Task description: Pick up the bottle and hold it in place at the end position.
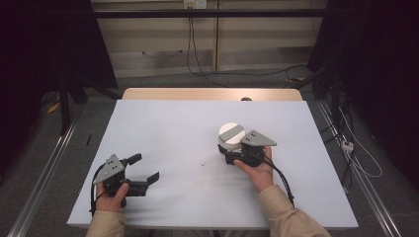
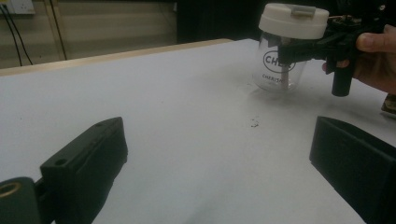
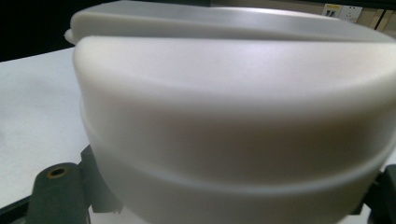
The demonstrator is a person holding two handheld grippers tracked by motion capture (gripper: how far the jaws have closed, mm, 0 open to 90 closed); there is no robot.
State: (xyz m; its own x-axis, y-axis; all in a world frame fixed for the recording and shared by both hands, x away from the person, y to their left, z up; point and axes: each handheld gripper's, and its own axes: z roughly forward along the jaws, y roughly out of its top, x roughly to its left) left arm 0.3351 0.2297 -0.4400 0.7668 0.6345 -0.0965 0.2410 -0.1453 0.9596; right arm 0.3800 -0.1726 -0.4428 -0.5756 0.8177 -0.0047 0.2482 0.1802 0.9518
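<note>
The clear jar (image 2: 281,65) with the white lid (image 1: 231,133) stood upright on the white surface (image 1: 173,133), right of its middle, and your right gripper (image 1: 228,154) was clamped around it just under the lid. The fingers (image 2: 299,51) there were closed on the jar's neck, and the lid loomed right up against that gripper's own camera (image 3: 233,116). To carry this step well, I judged you needed to keep the jar vertical, hold the squeeze steady and move it slowly so the smooth glass could not slip. Your left gripper (image 1: 141,170) rested well apart near the surface's front left, its fingers (image 2: 84,163) spread wide, holding and touching nothing.
</note>
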